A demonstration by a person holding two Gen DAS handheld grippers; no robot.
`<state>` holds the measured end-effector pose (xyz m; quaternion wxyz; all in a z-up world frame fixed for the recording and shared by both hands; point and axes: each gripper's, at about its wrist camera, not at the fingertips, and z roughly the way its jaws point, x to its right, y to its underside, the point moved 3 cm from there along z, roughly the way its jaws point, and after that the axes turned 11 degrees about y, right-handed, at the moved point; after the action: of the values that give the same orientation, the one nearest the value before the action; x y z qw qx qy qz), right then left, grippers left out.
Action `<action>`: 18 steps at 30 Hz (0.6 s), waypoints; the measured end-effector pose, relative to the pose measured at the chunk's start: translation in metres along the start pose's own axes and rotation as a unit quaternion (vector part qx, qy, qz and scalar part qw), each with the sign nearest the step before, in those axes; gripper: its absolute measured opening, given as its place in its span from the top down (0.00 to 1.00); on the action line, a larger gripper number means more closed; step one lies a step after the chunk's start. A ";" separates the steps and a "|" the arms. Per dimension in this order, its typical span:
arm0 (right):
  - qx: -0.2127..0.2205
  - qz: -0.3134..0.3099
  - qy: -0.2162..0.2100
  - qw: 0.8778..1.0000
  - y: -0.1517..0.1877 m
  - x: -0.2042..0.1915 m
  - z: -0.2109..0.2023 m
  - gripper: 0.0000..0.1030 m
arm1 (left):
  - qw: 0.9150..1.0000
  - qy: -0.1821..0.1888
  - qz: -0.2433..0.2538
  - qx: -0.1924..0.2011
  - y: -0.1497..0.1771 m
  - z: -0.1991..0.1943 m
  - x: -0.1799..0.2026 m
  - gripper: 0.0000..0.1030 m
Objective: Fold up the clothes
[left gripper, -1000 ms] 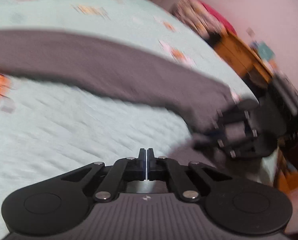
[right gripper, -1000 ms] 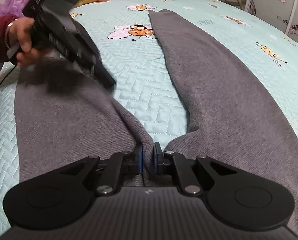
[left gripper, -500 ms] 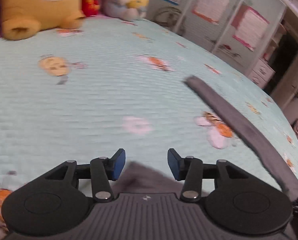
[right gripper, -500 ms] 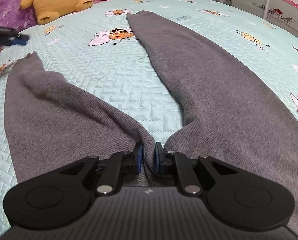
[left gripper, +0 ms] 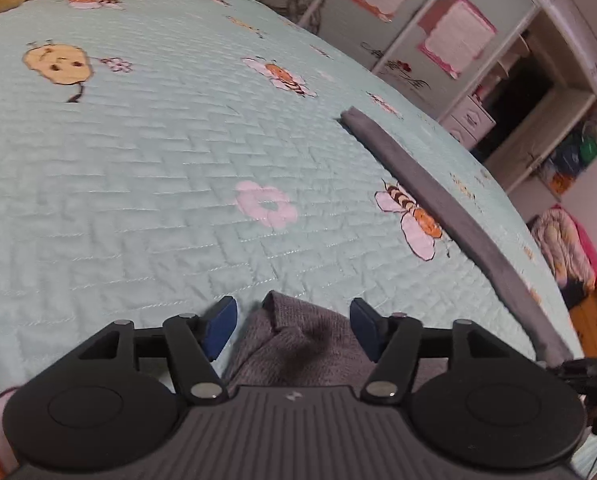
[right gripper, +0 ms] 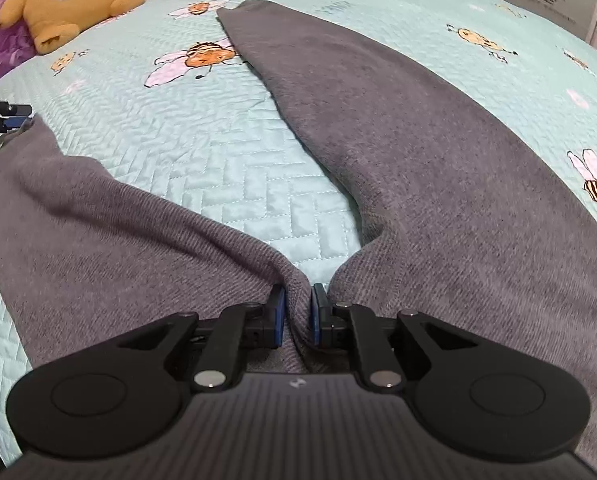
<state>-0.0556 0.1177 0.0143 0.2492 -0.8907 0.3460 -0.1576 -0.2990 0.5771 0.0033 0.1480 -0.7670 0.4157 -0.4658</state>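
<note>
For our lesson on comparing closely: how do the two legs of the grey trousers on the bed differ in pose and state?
The left trouser leg bends off sideways and is rumpled; the right trouser leg runs straight up the bedspread, lying flat. The left leg's cuff sits between the left gripper's jaws, which have just been closing; the right leg's cuff lies free. Both are the same grey knit, joined at the crotch pinched by the right gripper.

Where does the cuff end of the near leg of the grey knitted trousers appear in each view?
Left wrist: bottom centre, cuff end between the open fingers.
Right wrist: far left edge, cuff end beside blue fingertips.
Shared landmark: bee print by the other leg.
</note>
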 end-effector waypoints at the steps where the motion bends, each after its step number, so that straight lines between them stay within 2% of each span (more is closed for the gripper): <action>1: -0.003 0.001 0.003 1.000 -0.001 0.000 0.000 0.86 | 1.000 0.002 0.006 -0.008 0.000 0.005 0.001 0.99; 4: -0.015 -0.002 0.013 1.000 -0.006 -0.003 -0.002 0.87 | 0.998 -0.035 0.049 0.010 -0.002 -0.007 0.017 0.98; 7: -0.027 -0.029 0.019 0.999 -0.013 -0.010 -0.005 0.89 | 0.995 -0.056 0.056 0.061 -0.011 -0.046 0.020 0.96; 9: -0.034 -0.044 0.016 0.998 -0.017 -0.013 -0.004 0.89 | 0.995 -0.057 0.064 0.056 -0.010 -0.057 0.019 0.95; 13: -0.039 -0.056 0.016 0.998 -0.020 -0.016 0.000 0.89 | 0.994 -0.072 0.075 0.026 0.002 -0.047 0.012 0.94; 16: -0.025 -0.061 0.026 0.998 -0.021 -0.017 -0.008 0.90 | 0.995 -0.064 0.061 0.039 -0.001 -0.047 0.009 0.94; 18: -0.005 -0.068 0.038 0.997 -0.018 -0.020 -0.017 0.90 | 0.995 -0.070 0.065 0.035 -0.001 -0.049 0.011 0.94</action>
<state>-0.0675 0.1378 0.0361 0.2201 -0.9068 0.2943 -0.2067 -0.3376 0.5770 0.0359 0.2337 -0.7631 0.4368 -0.4151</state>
